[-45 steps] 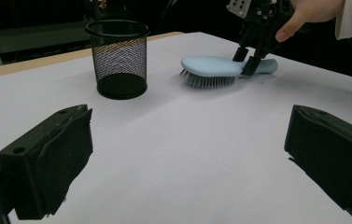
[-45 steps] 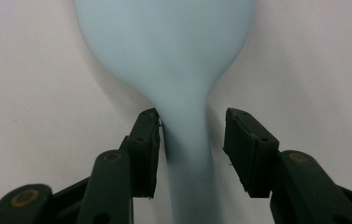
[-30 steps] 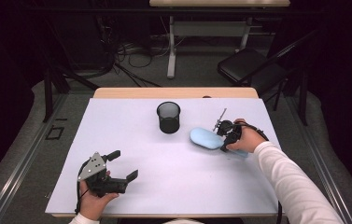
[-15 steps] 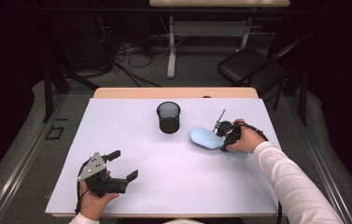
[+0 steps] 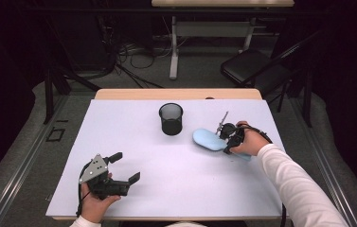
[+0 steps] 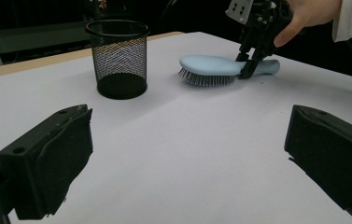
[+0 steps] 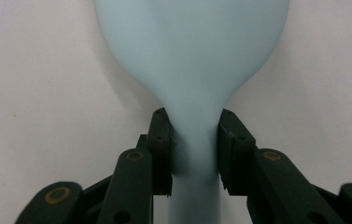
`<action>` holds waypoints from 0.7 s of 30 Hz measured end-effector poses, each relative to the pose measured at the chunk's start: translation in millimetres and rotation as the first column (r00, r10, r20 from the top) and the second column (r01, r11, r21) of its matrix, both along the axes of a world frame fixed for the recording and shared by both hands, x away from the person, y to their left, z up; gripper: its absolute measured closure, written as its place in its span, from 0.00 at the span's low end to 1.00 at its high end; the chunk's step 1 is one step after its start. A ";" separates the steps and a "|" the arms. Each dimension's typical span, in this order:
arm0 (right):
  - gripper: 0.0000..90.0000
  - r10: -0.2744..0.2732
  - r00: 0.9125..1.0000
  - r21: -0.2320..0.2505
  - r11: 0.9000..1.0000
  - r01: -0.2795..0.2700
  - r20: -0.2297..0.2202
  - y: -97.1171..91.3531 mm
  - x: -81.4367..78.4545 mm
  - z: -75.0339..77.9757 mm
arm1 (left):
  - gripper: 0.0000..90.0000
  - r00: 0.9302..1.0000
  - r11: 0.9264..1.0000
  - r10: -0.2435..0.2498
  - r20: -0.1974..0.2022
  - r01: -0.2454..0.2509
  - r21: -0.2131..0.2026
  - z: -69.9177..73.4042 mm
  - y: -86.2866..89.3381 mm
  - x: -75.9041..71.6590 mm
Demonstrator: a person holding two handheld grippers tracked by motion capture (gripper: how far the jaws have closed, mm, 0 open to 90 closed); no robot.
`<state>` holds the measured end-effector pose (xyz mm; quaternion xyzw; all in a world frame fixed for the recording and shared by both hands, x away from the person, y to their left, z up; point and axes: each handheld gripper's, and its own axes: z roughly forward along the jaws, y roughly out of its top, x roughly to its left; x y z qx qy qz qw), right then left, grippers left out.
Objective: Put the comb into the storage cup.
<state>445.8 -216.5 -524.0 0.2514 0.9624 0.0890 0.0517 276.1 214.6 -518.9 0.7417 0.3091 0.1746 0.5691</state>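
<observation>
The right gripper [image 7: 194, 154] pinches the blue hairbrush [image 5: 209, 140] by its neck on the table, the left gripper [image 5: 125, 166] waits wide open and empty, and the mesh cup [image 5: 171, 118] looks empty, so most work is left.

A white sheet covers the counter [image 5: 176, 189], leaving a bare wooden strip along the far edge. A black mesh cup [image 5: 171, 118] stands upright near that far edge. A pale blue hairbrush [image 5: 208, 140] lies bristles-down toward the right edge.
</observation>
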 end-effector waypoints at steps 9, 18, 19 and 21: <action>0.77 -0.017 1.000 0.017 1.000 0.016 0.001 -0.7 -1.9 2.8 | 0.01 1.000 1.000 0.001 0.008 -0.001 0.000 1.0 0.8 -0.8; 0.78 -0.033 0.999 0.043 0.999 0.032 0.012 -3.4 -3.7 5.9 | 0.01 1.000 1.000 -0.003 0.006 0.003 0.004 0.9 1.4 -1.0; 0.78 -0.031 0.999 0.054 0.998 0.031 0.018 -4.3 -4.0 5.4 | 0.01 1.000 1.000 -0.002 0.006 0.002 0.002 1.0 1.5 -1.3; 0.78 -0.041 0.999 0.067 0.997 0.040 0.016 -6.4 -5.1 6.0 | 0.01 1.000 1.000 0.001 0.008 -0.001 0.002 1.0 1.3 -1.6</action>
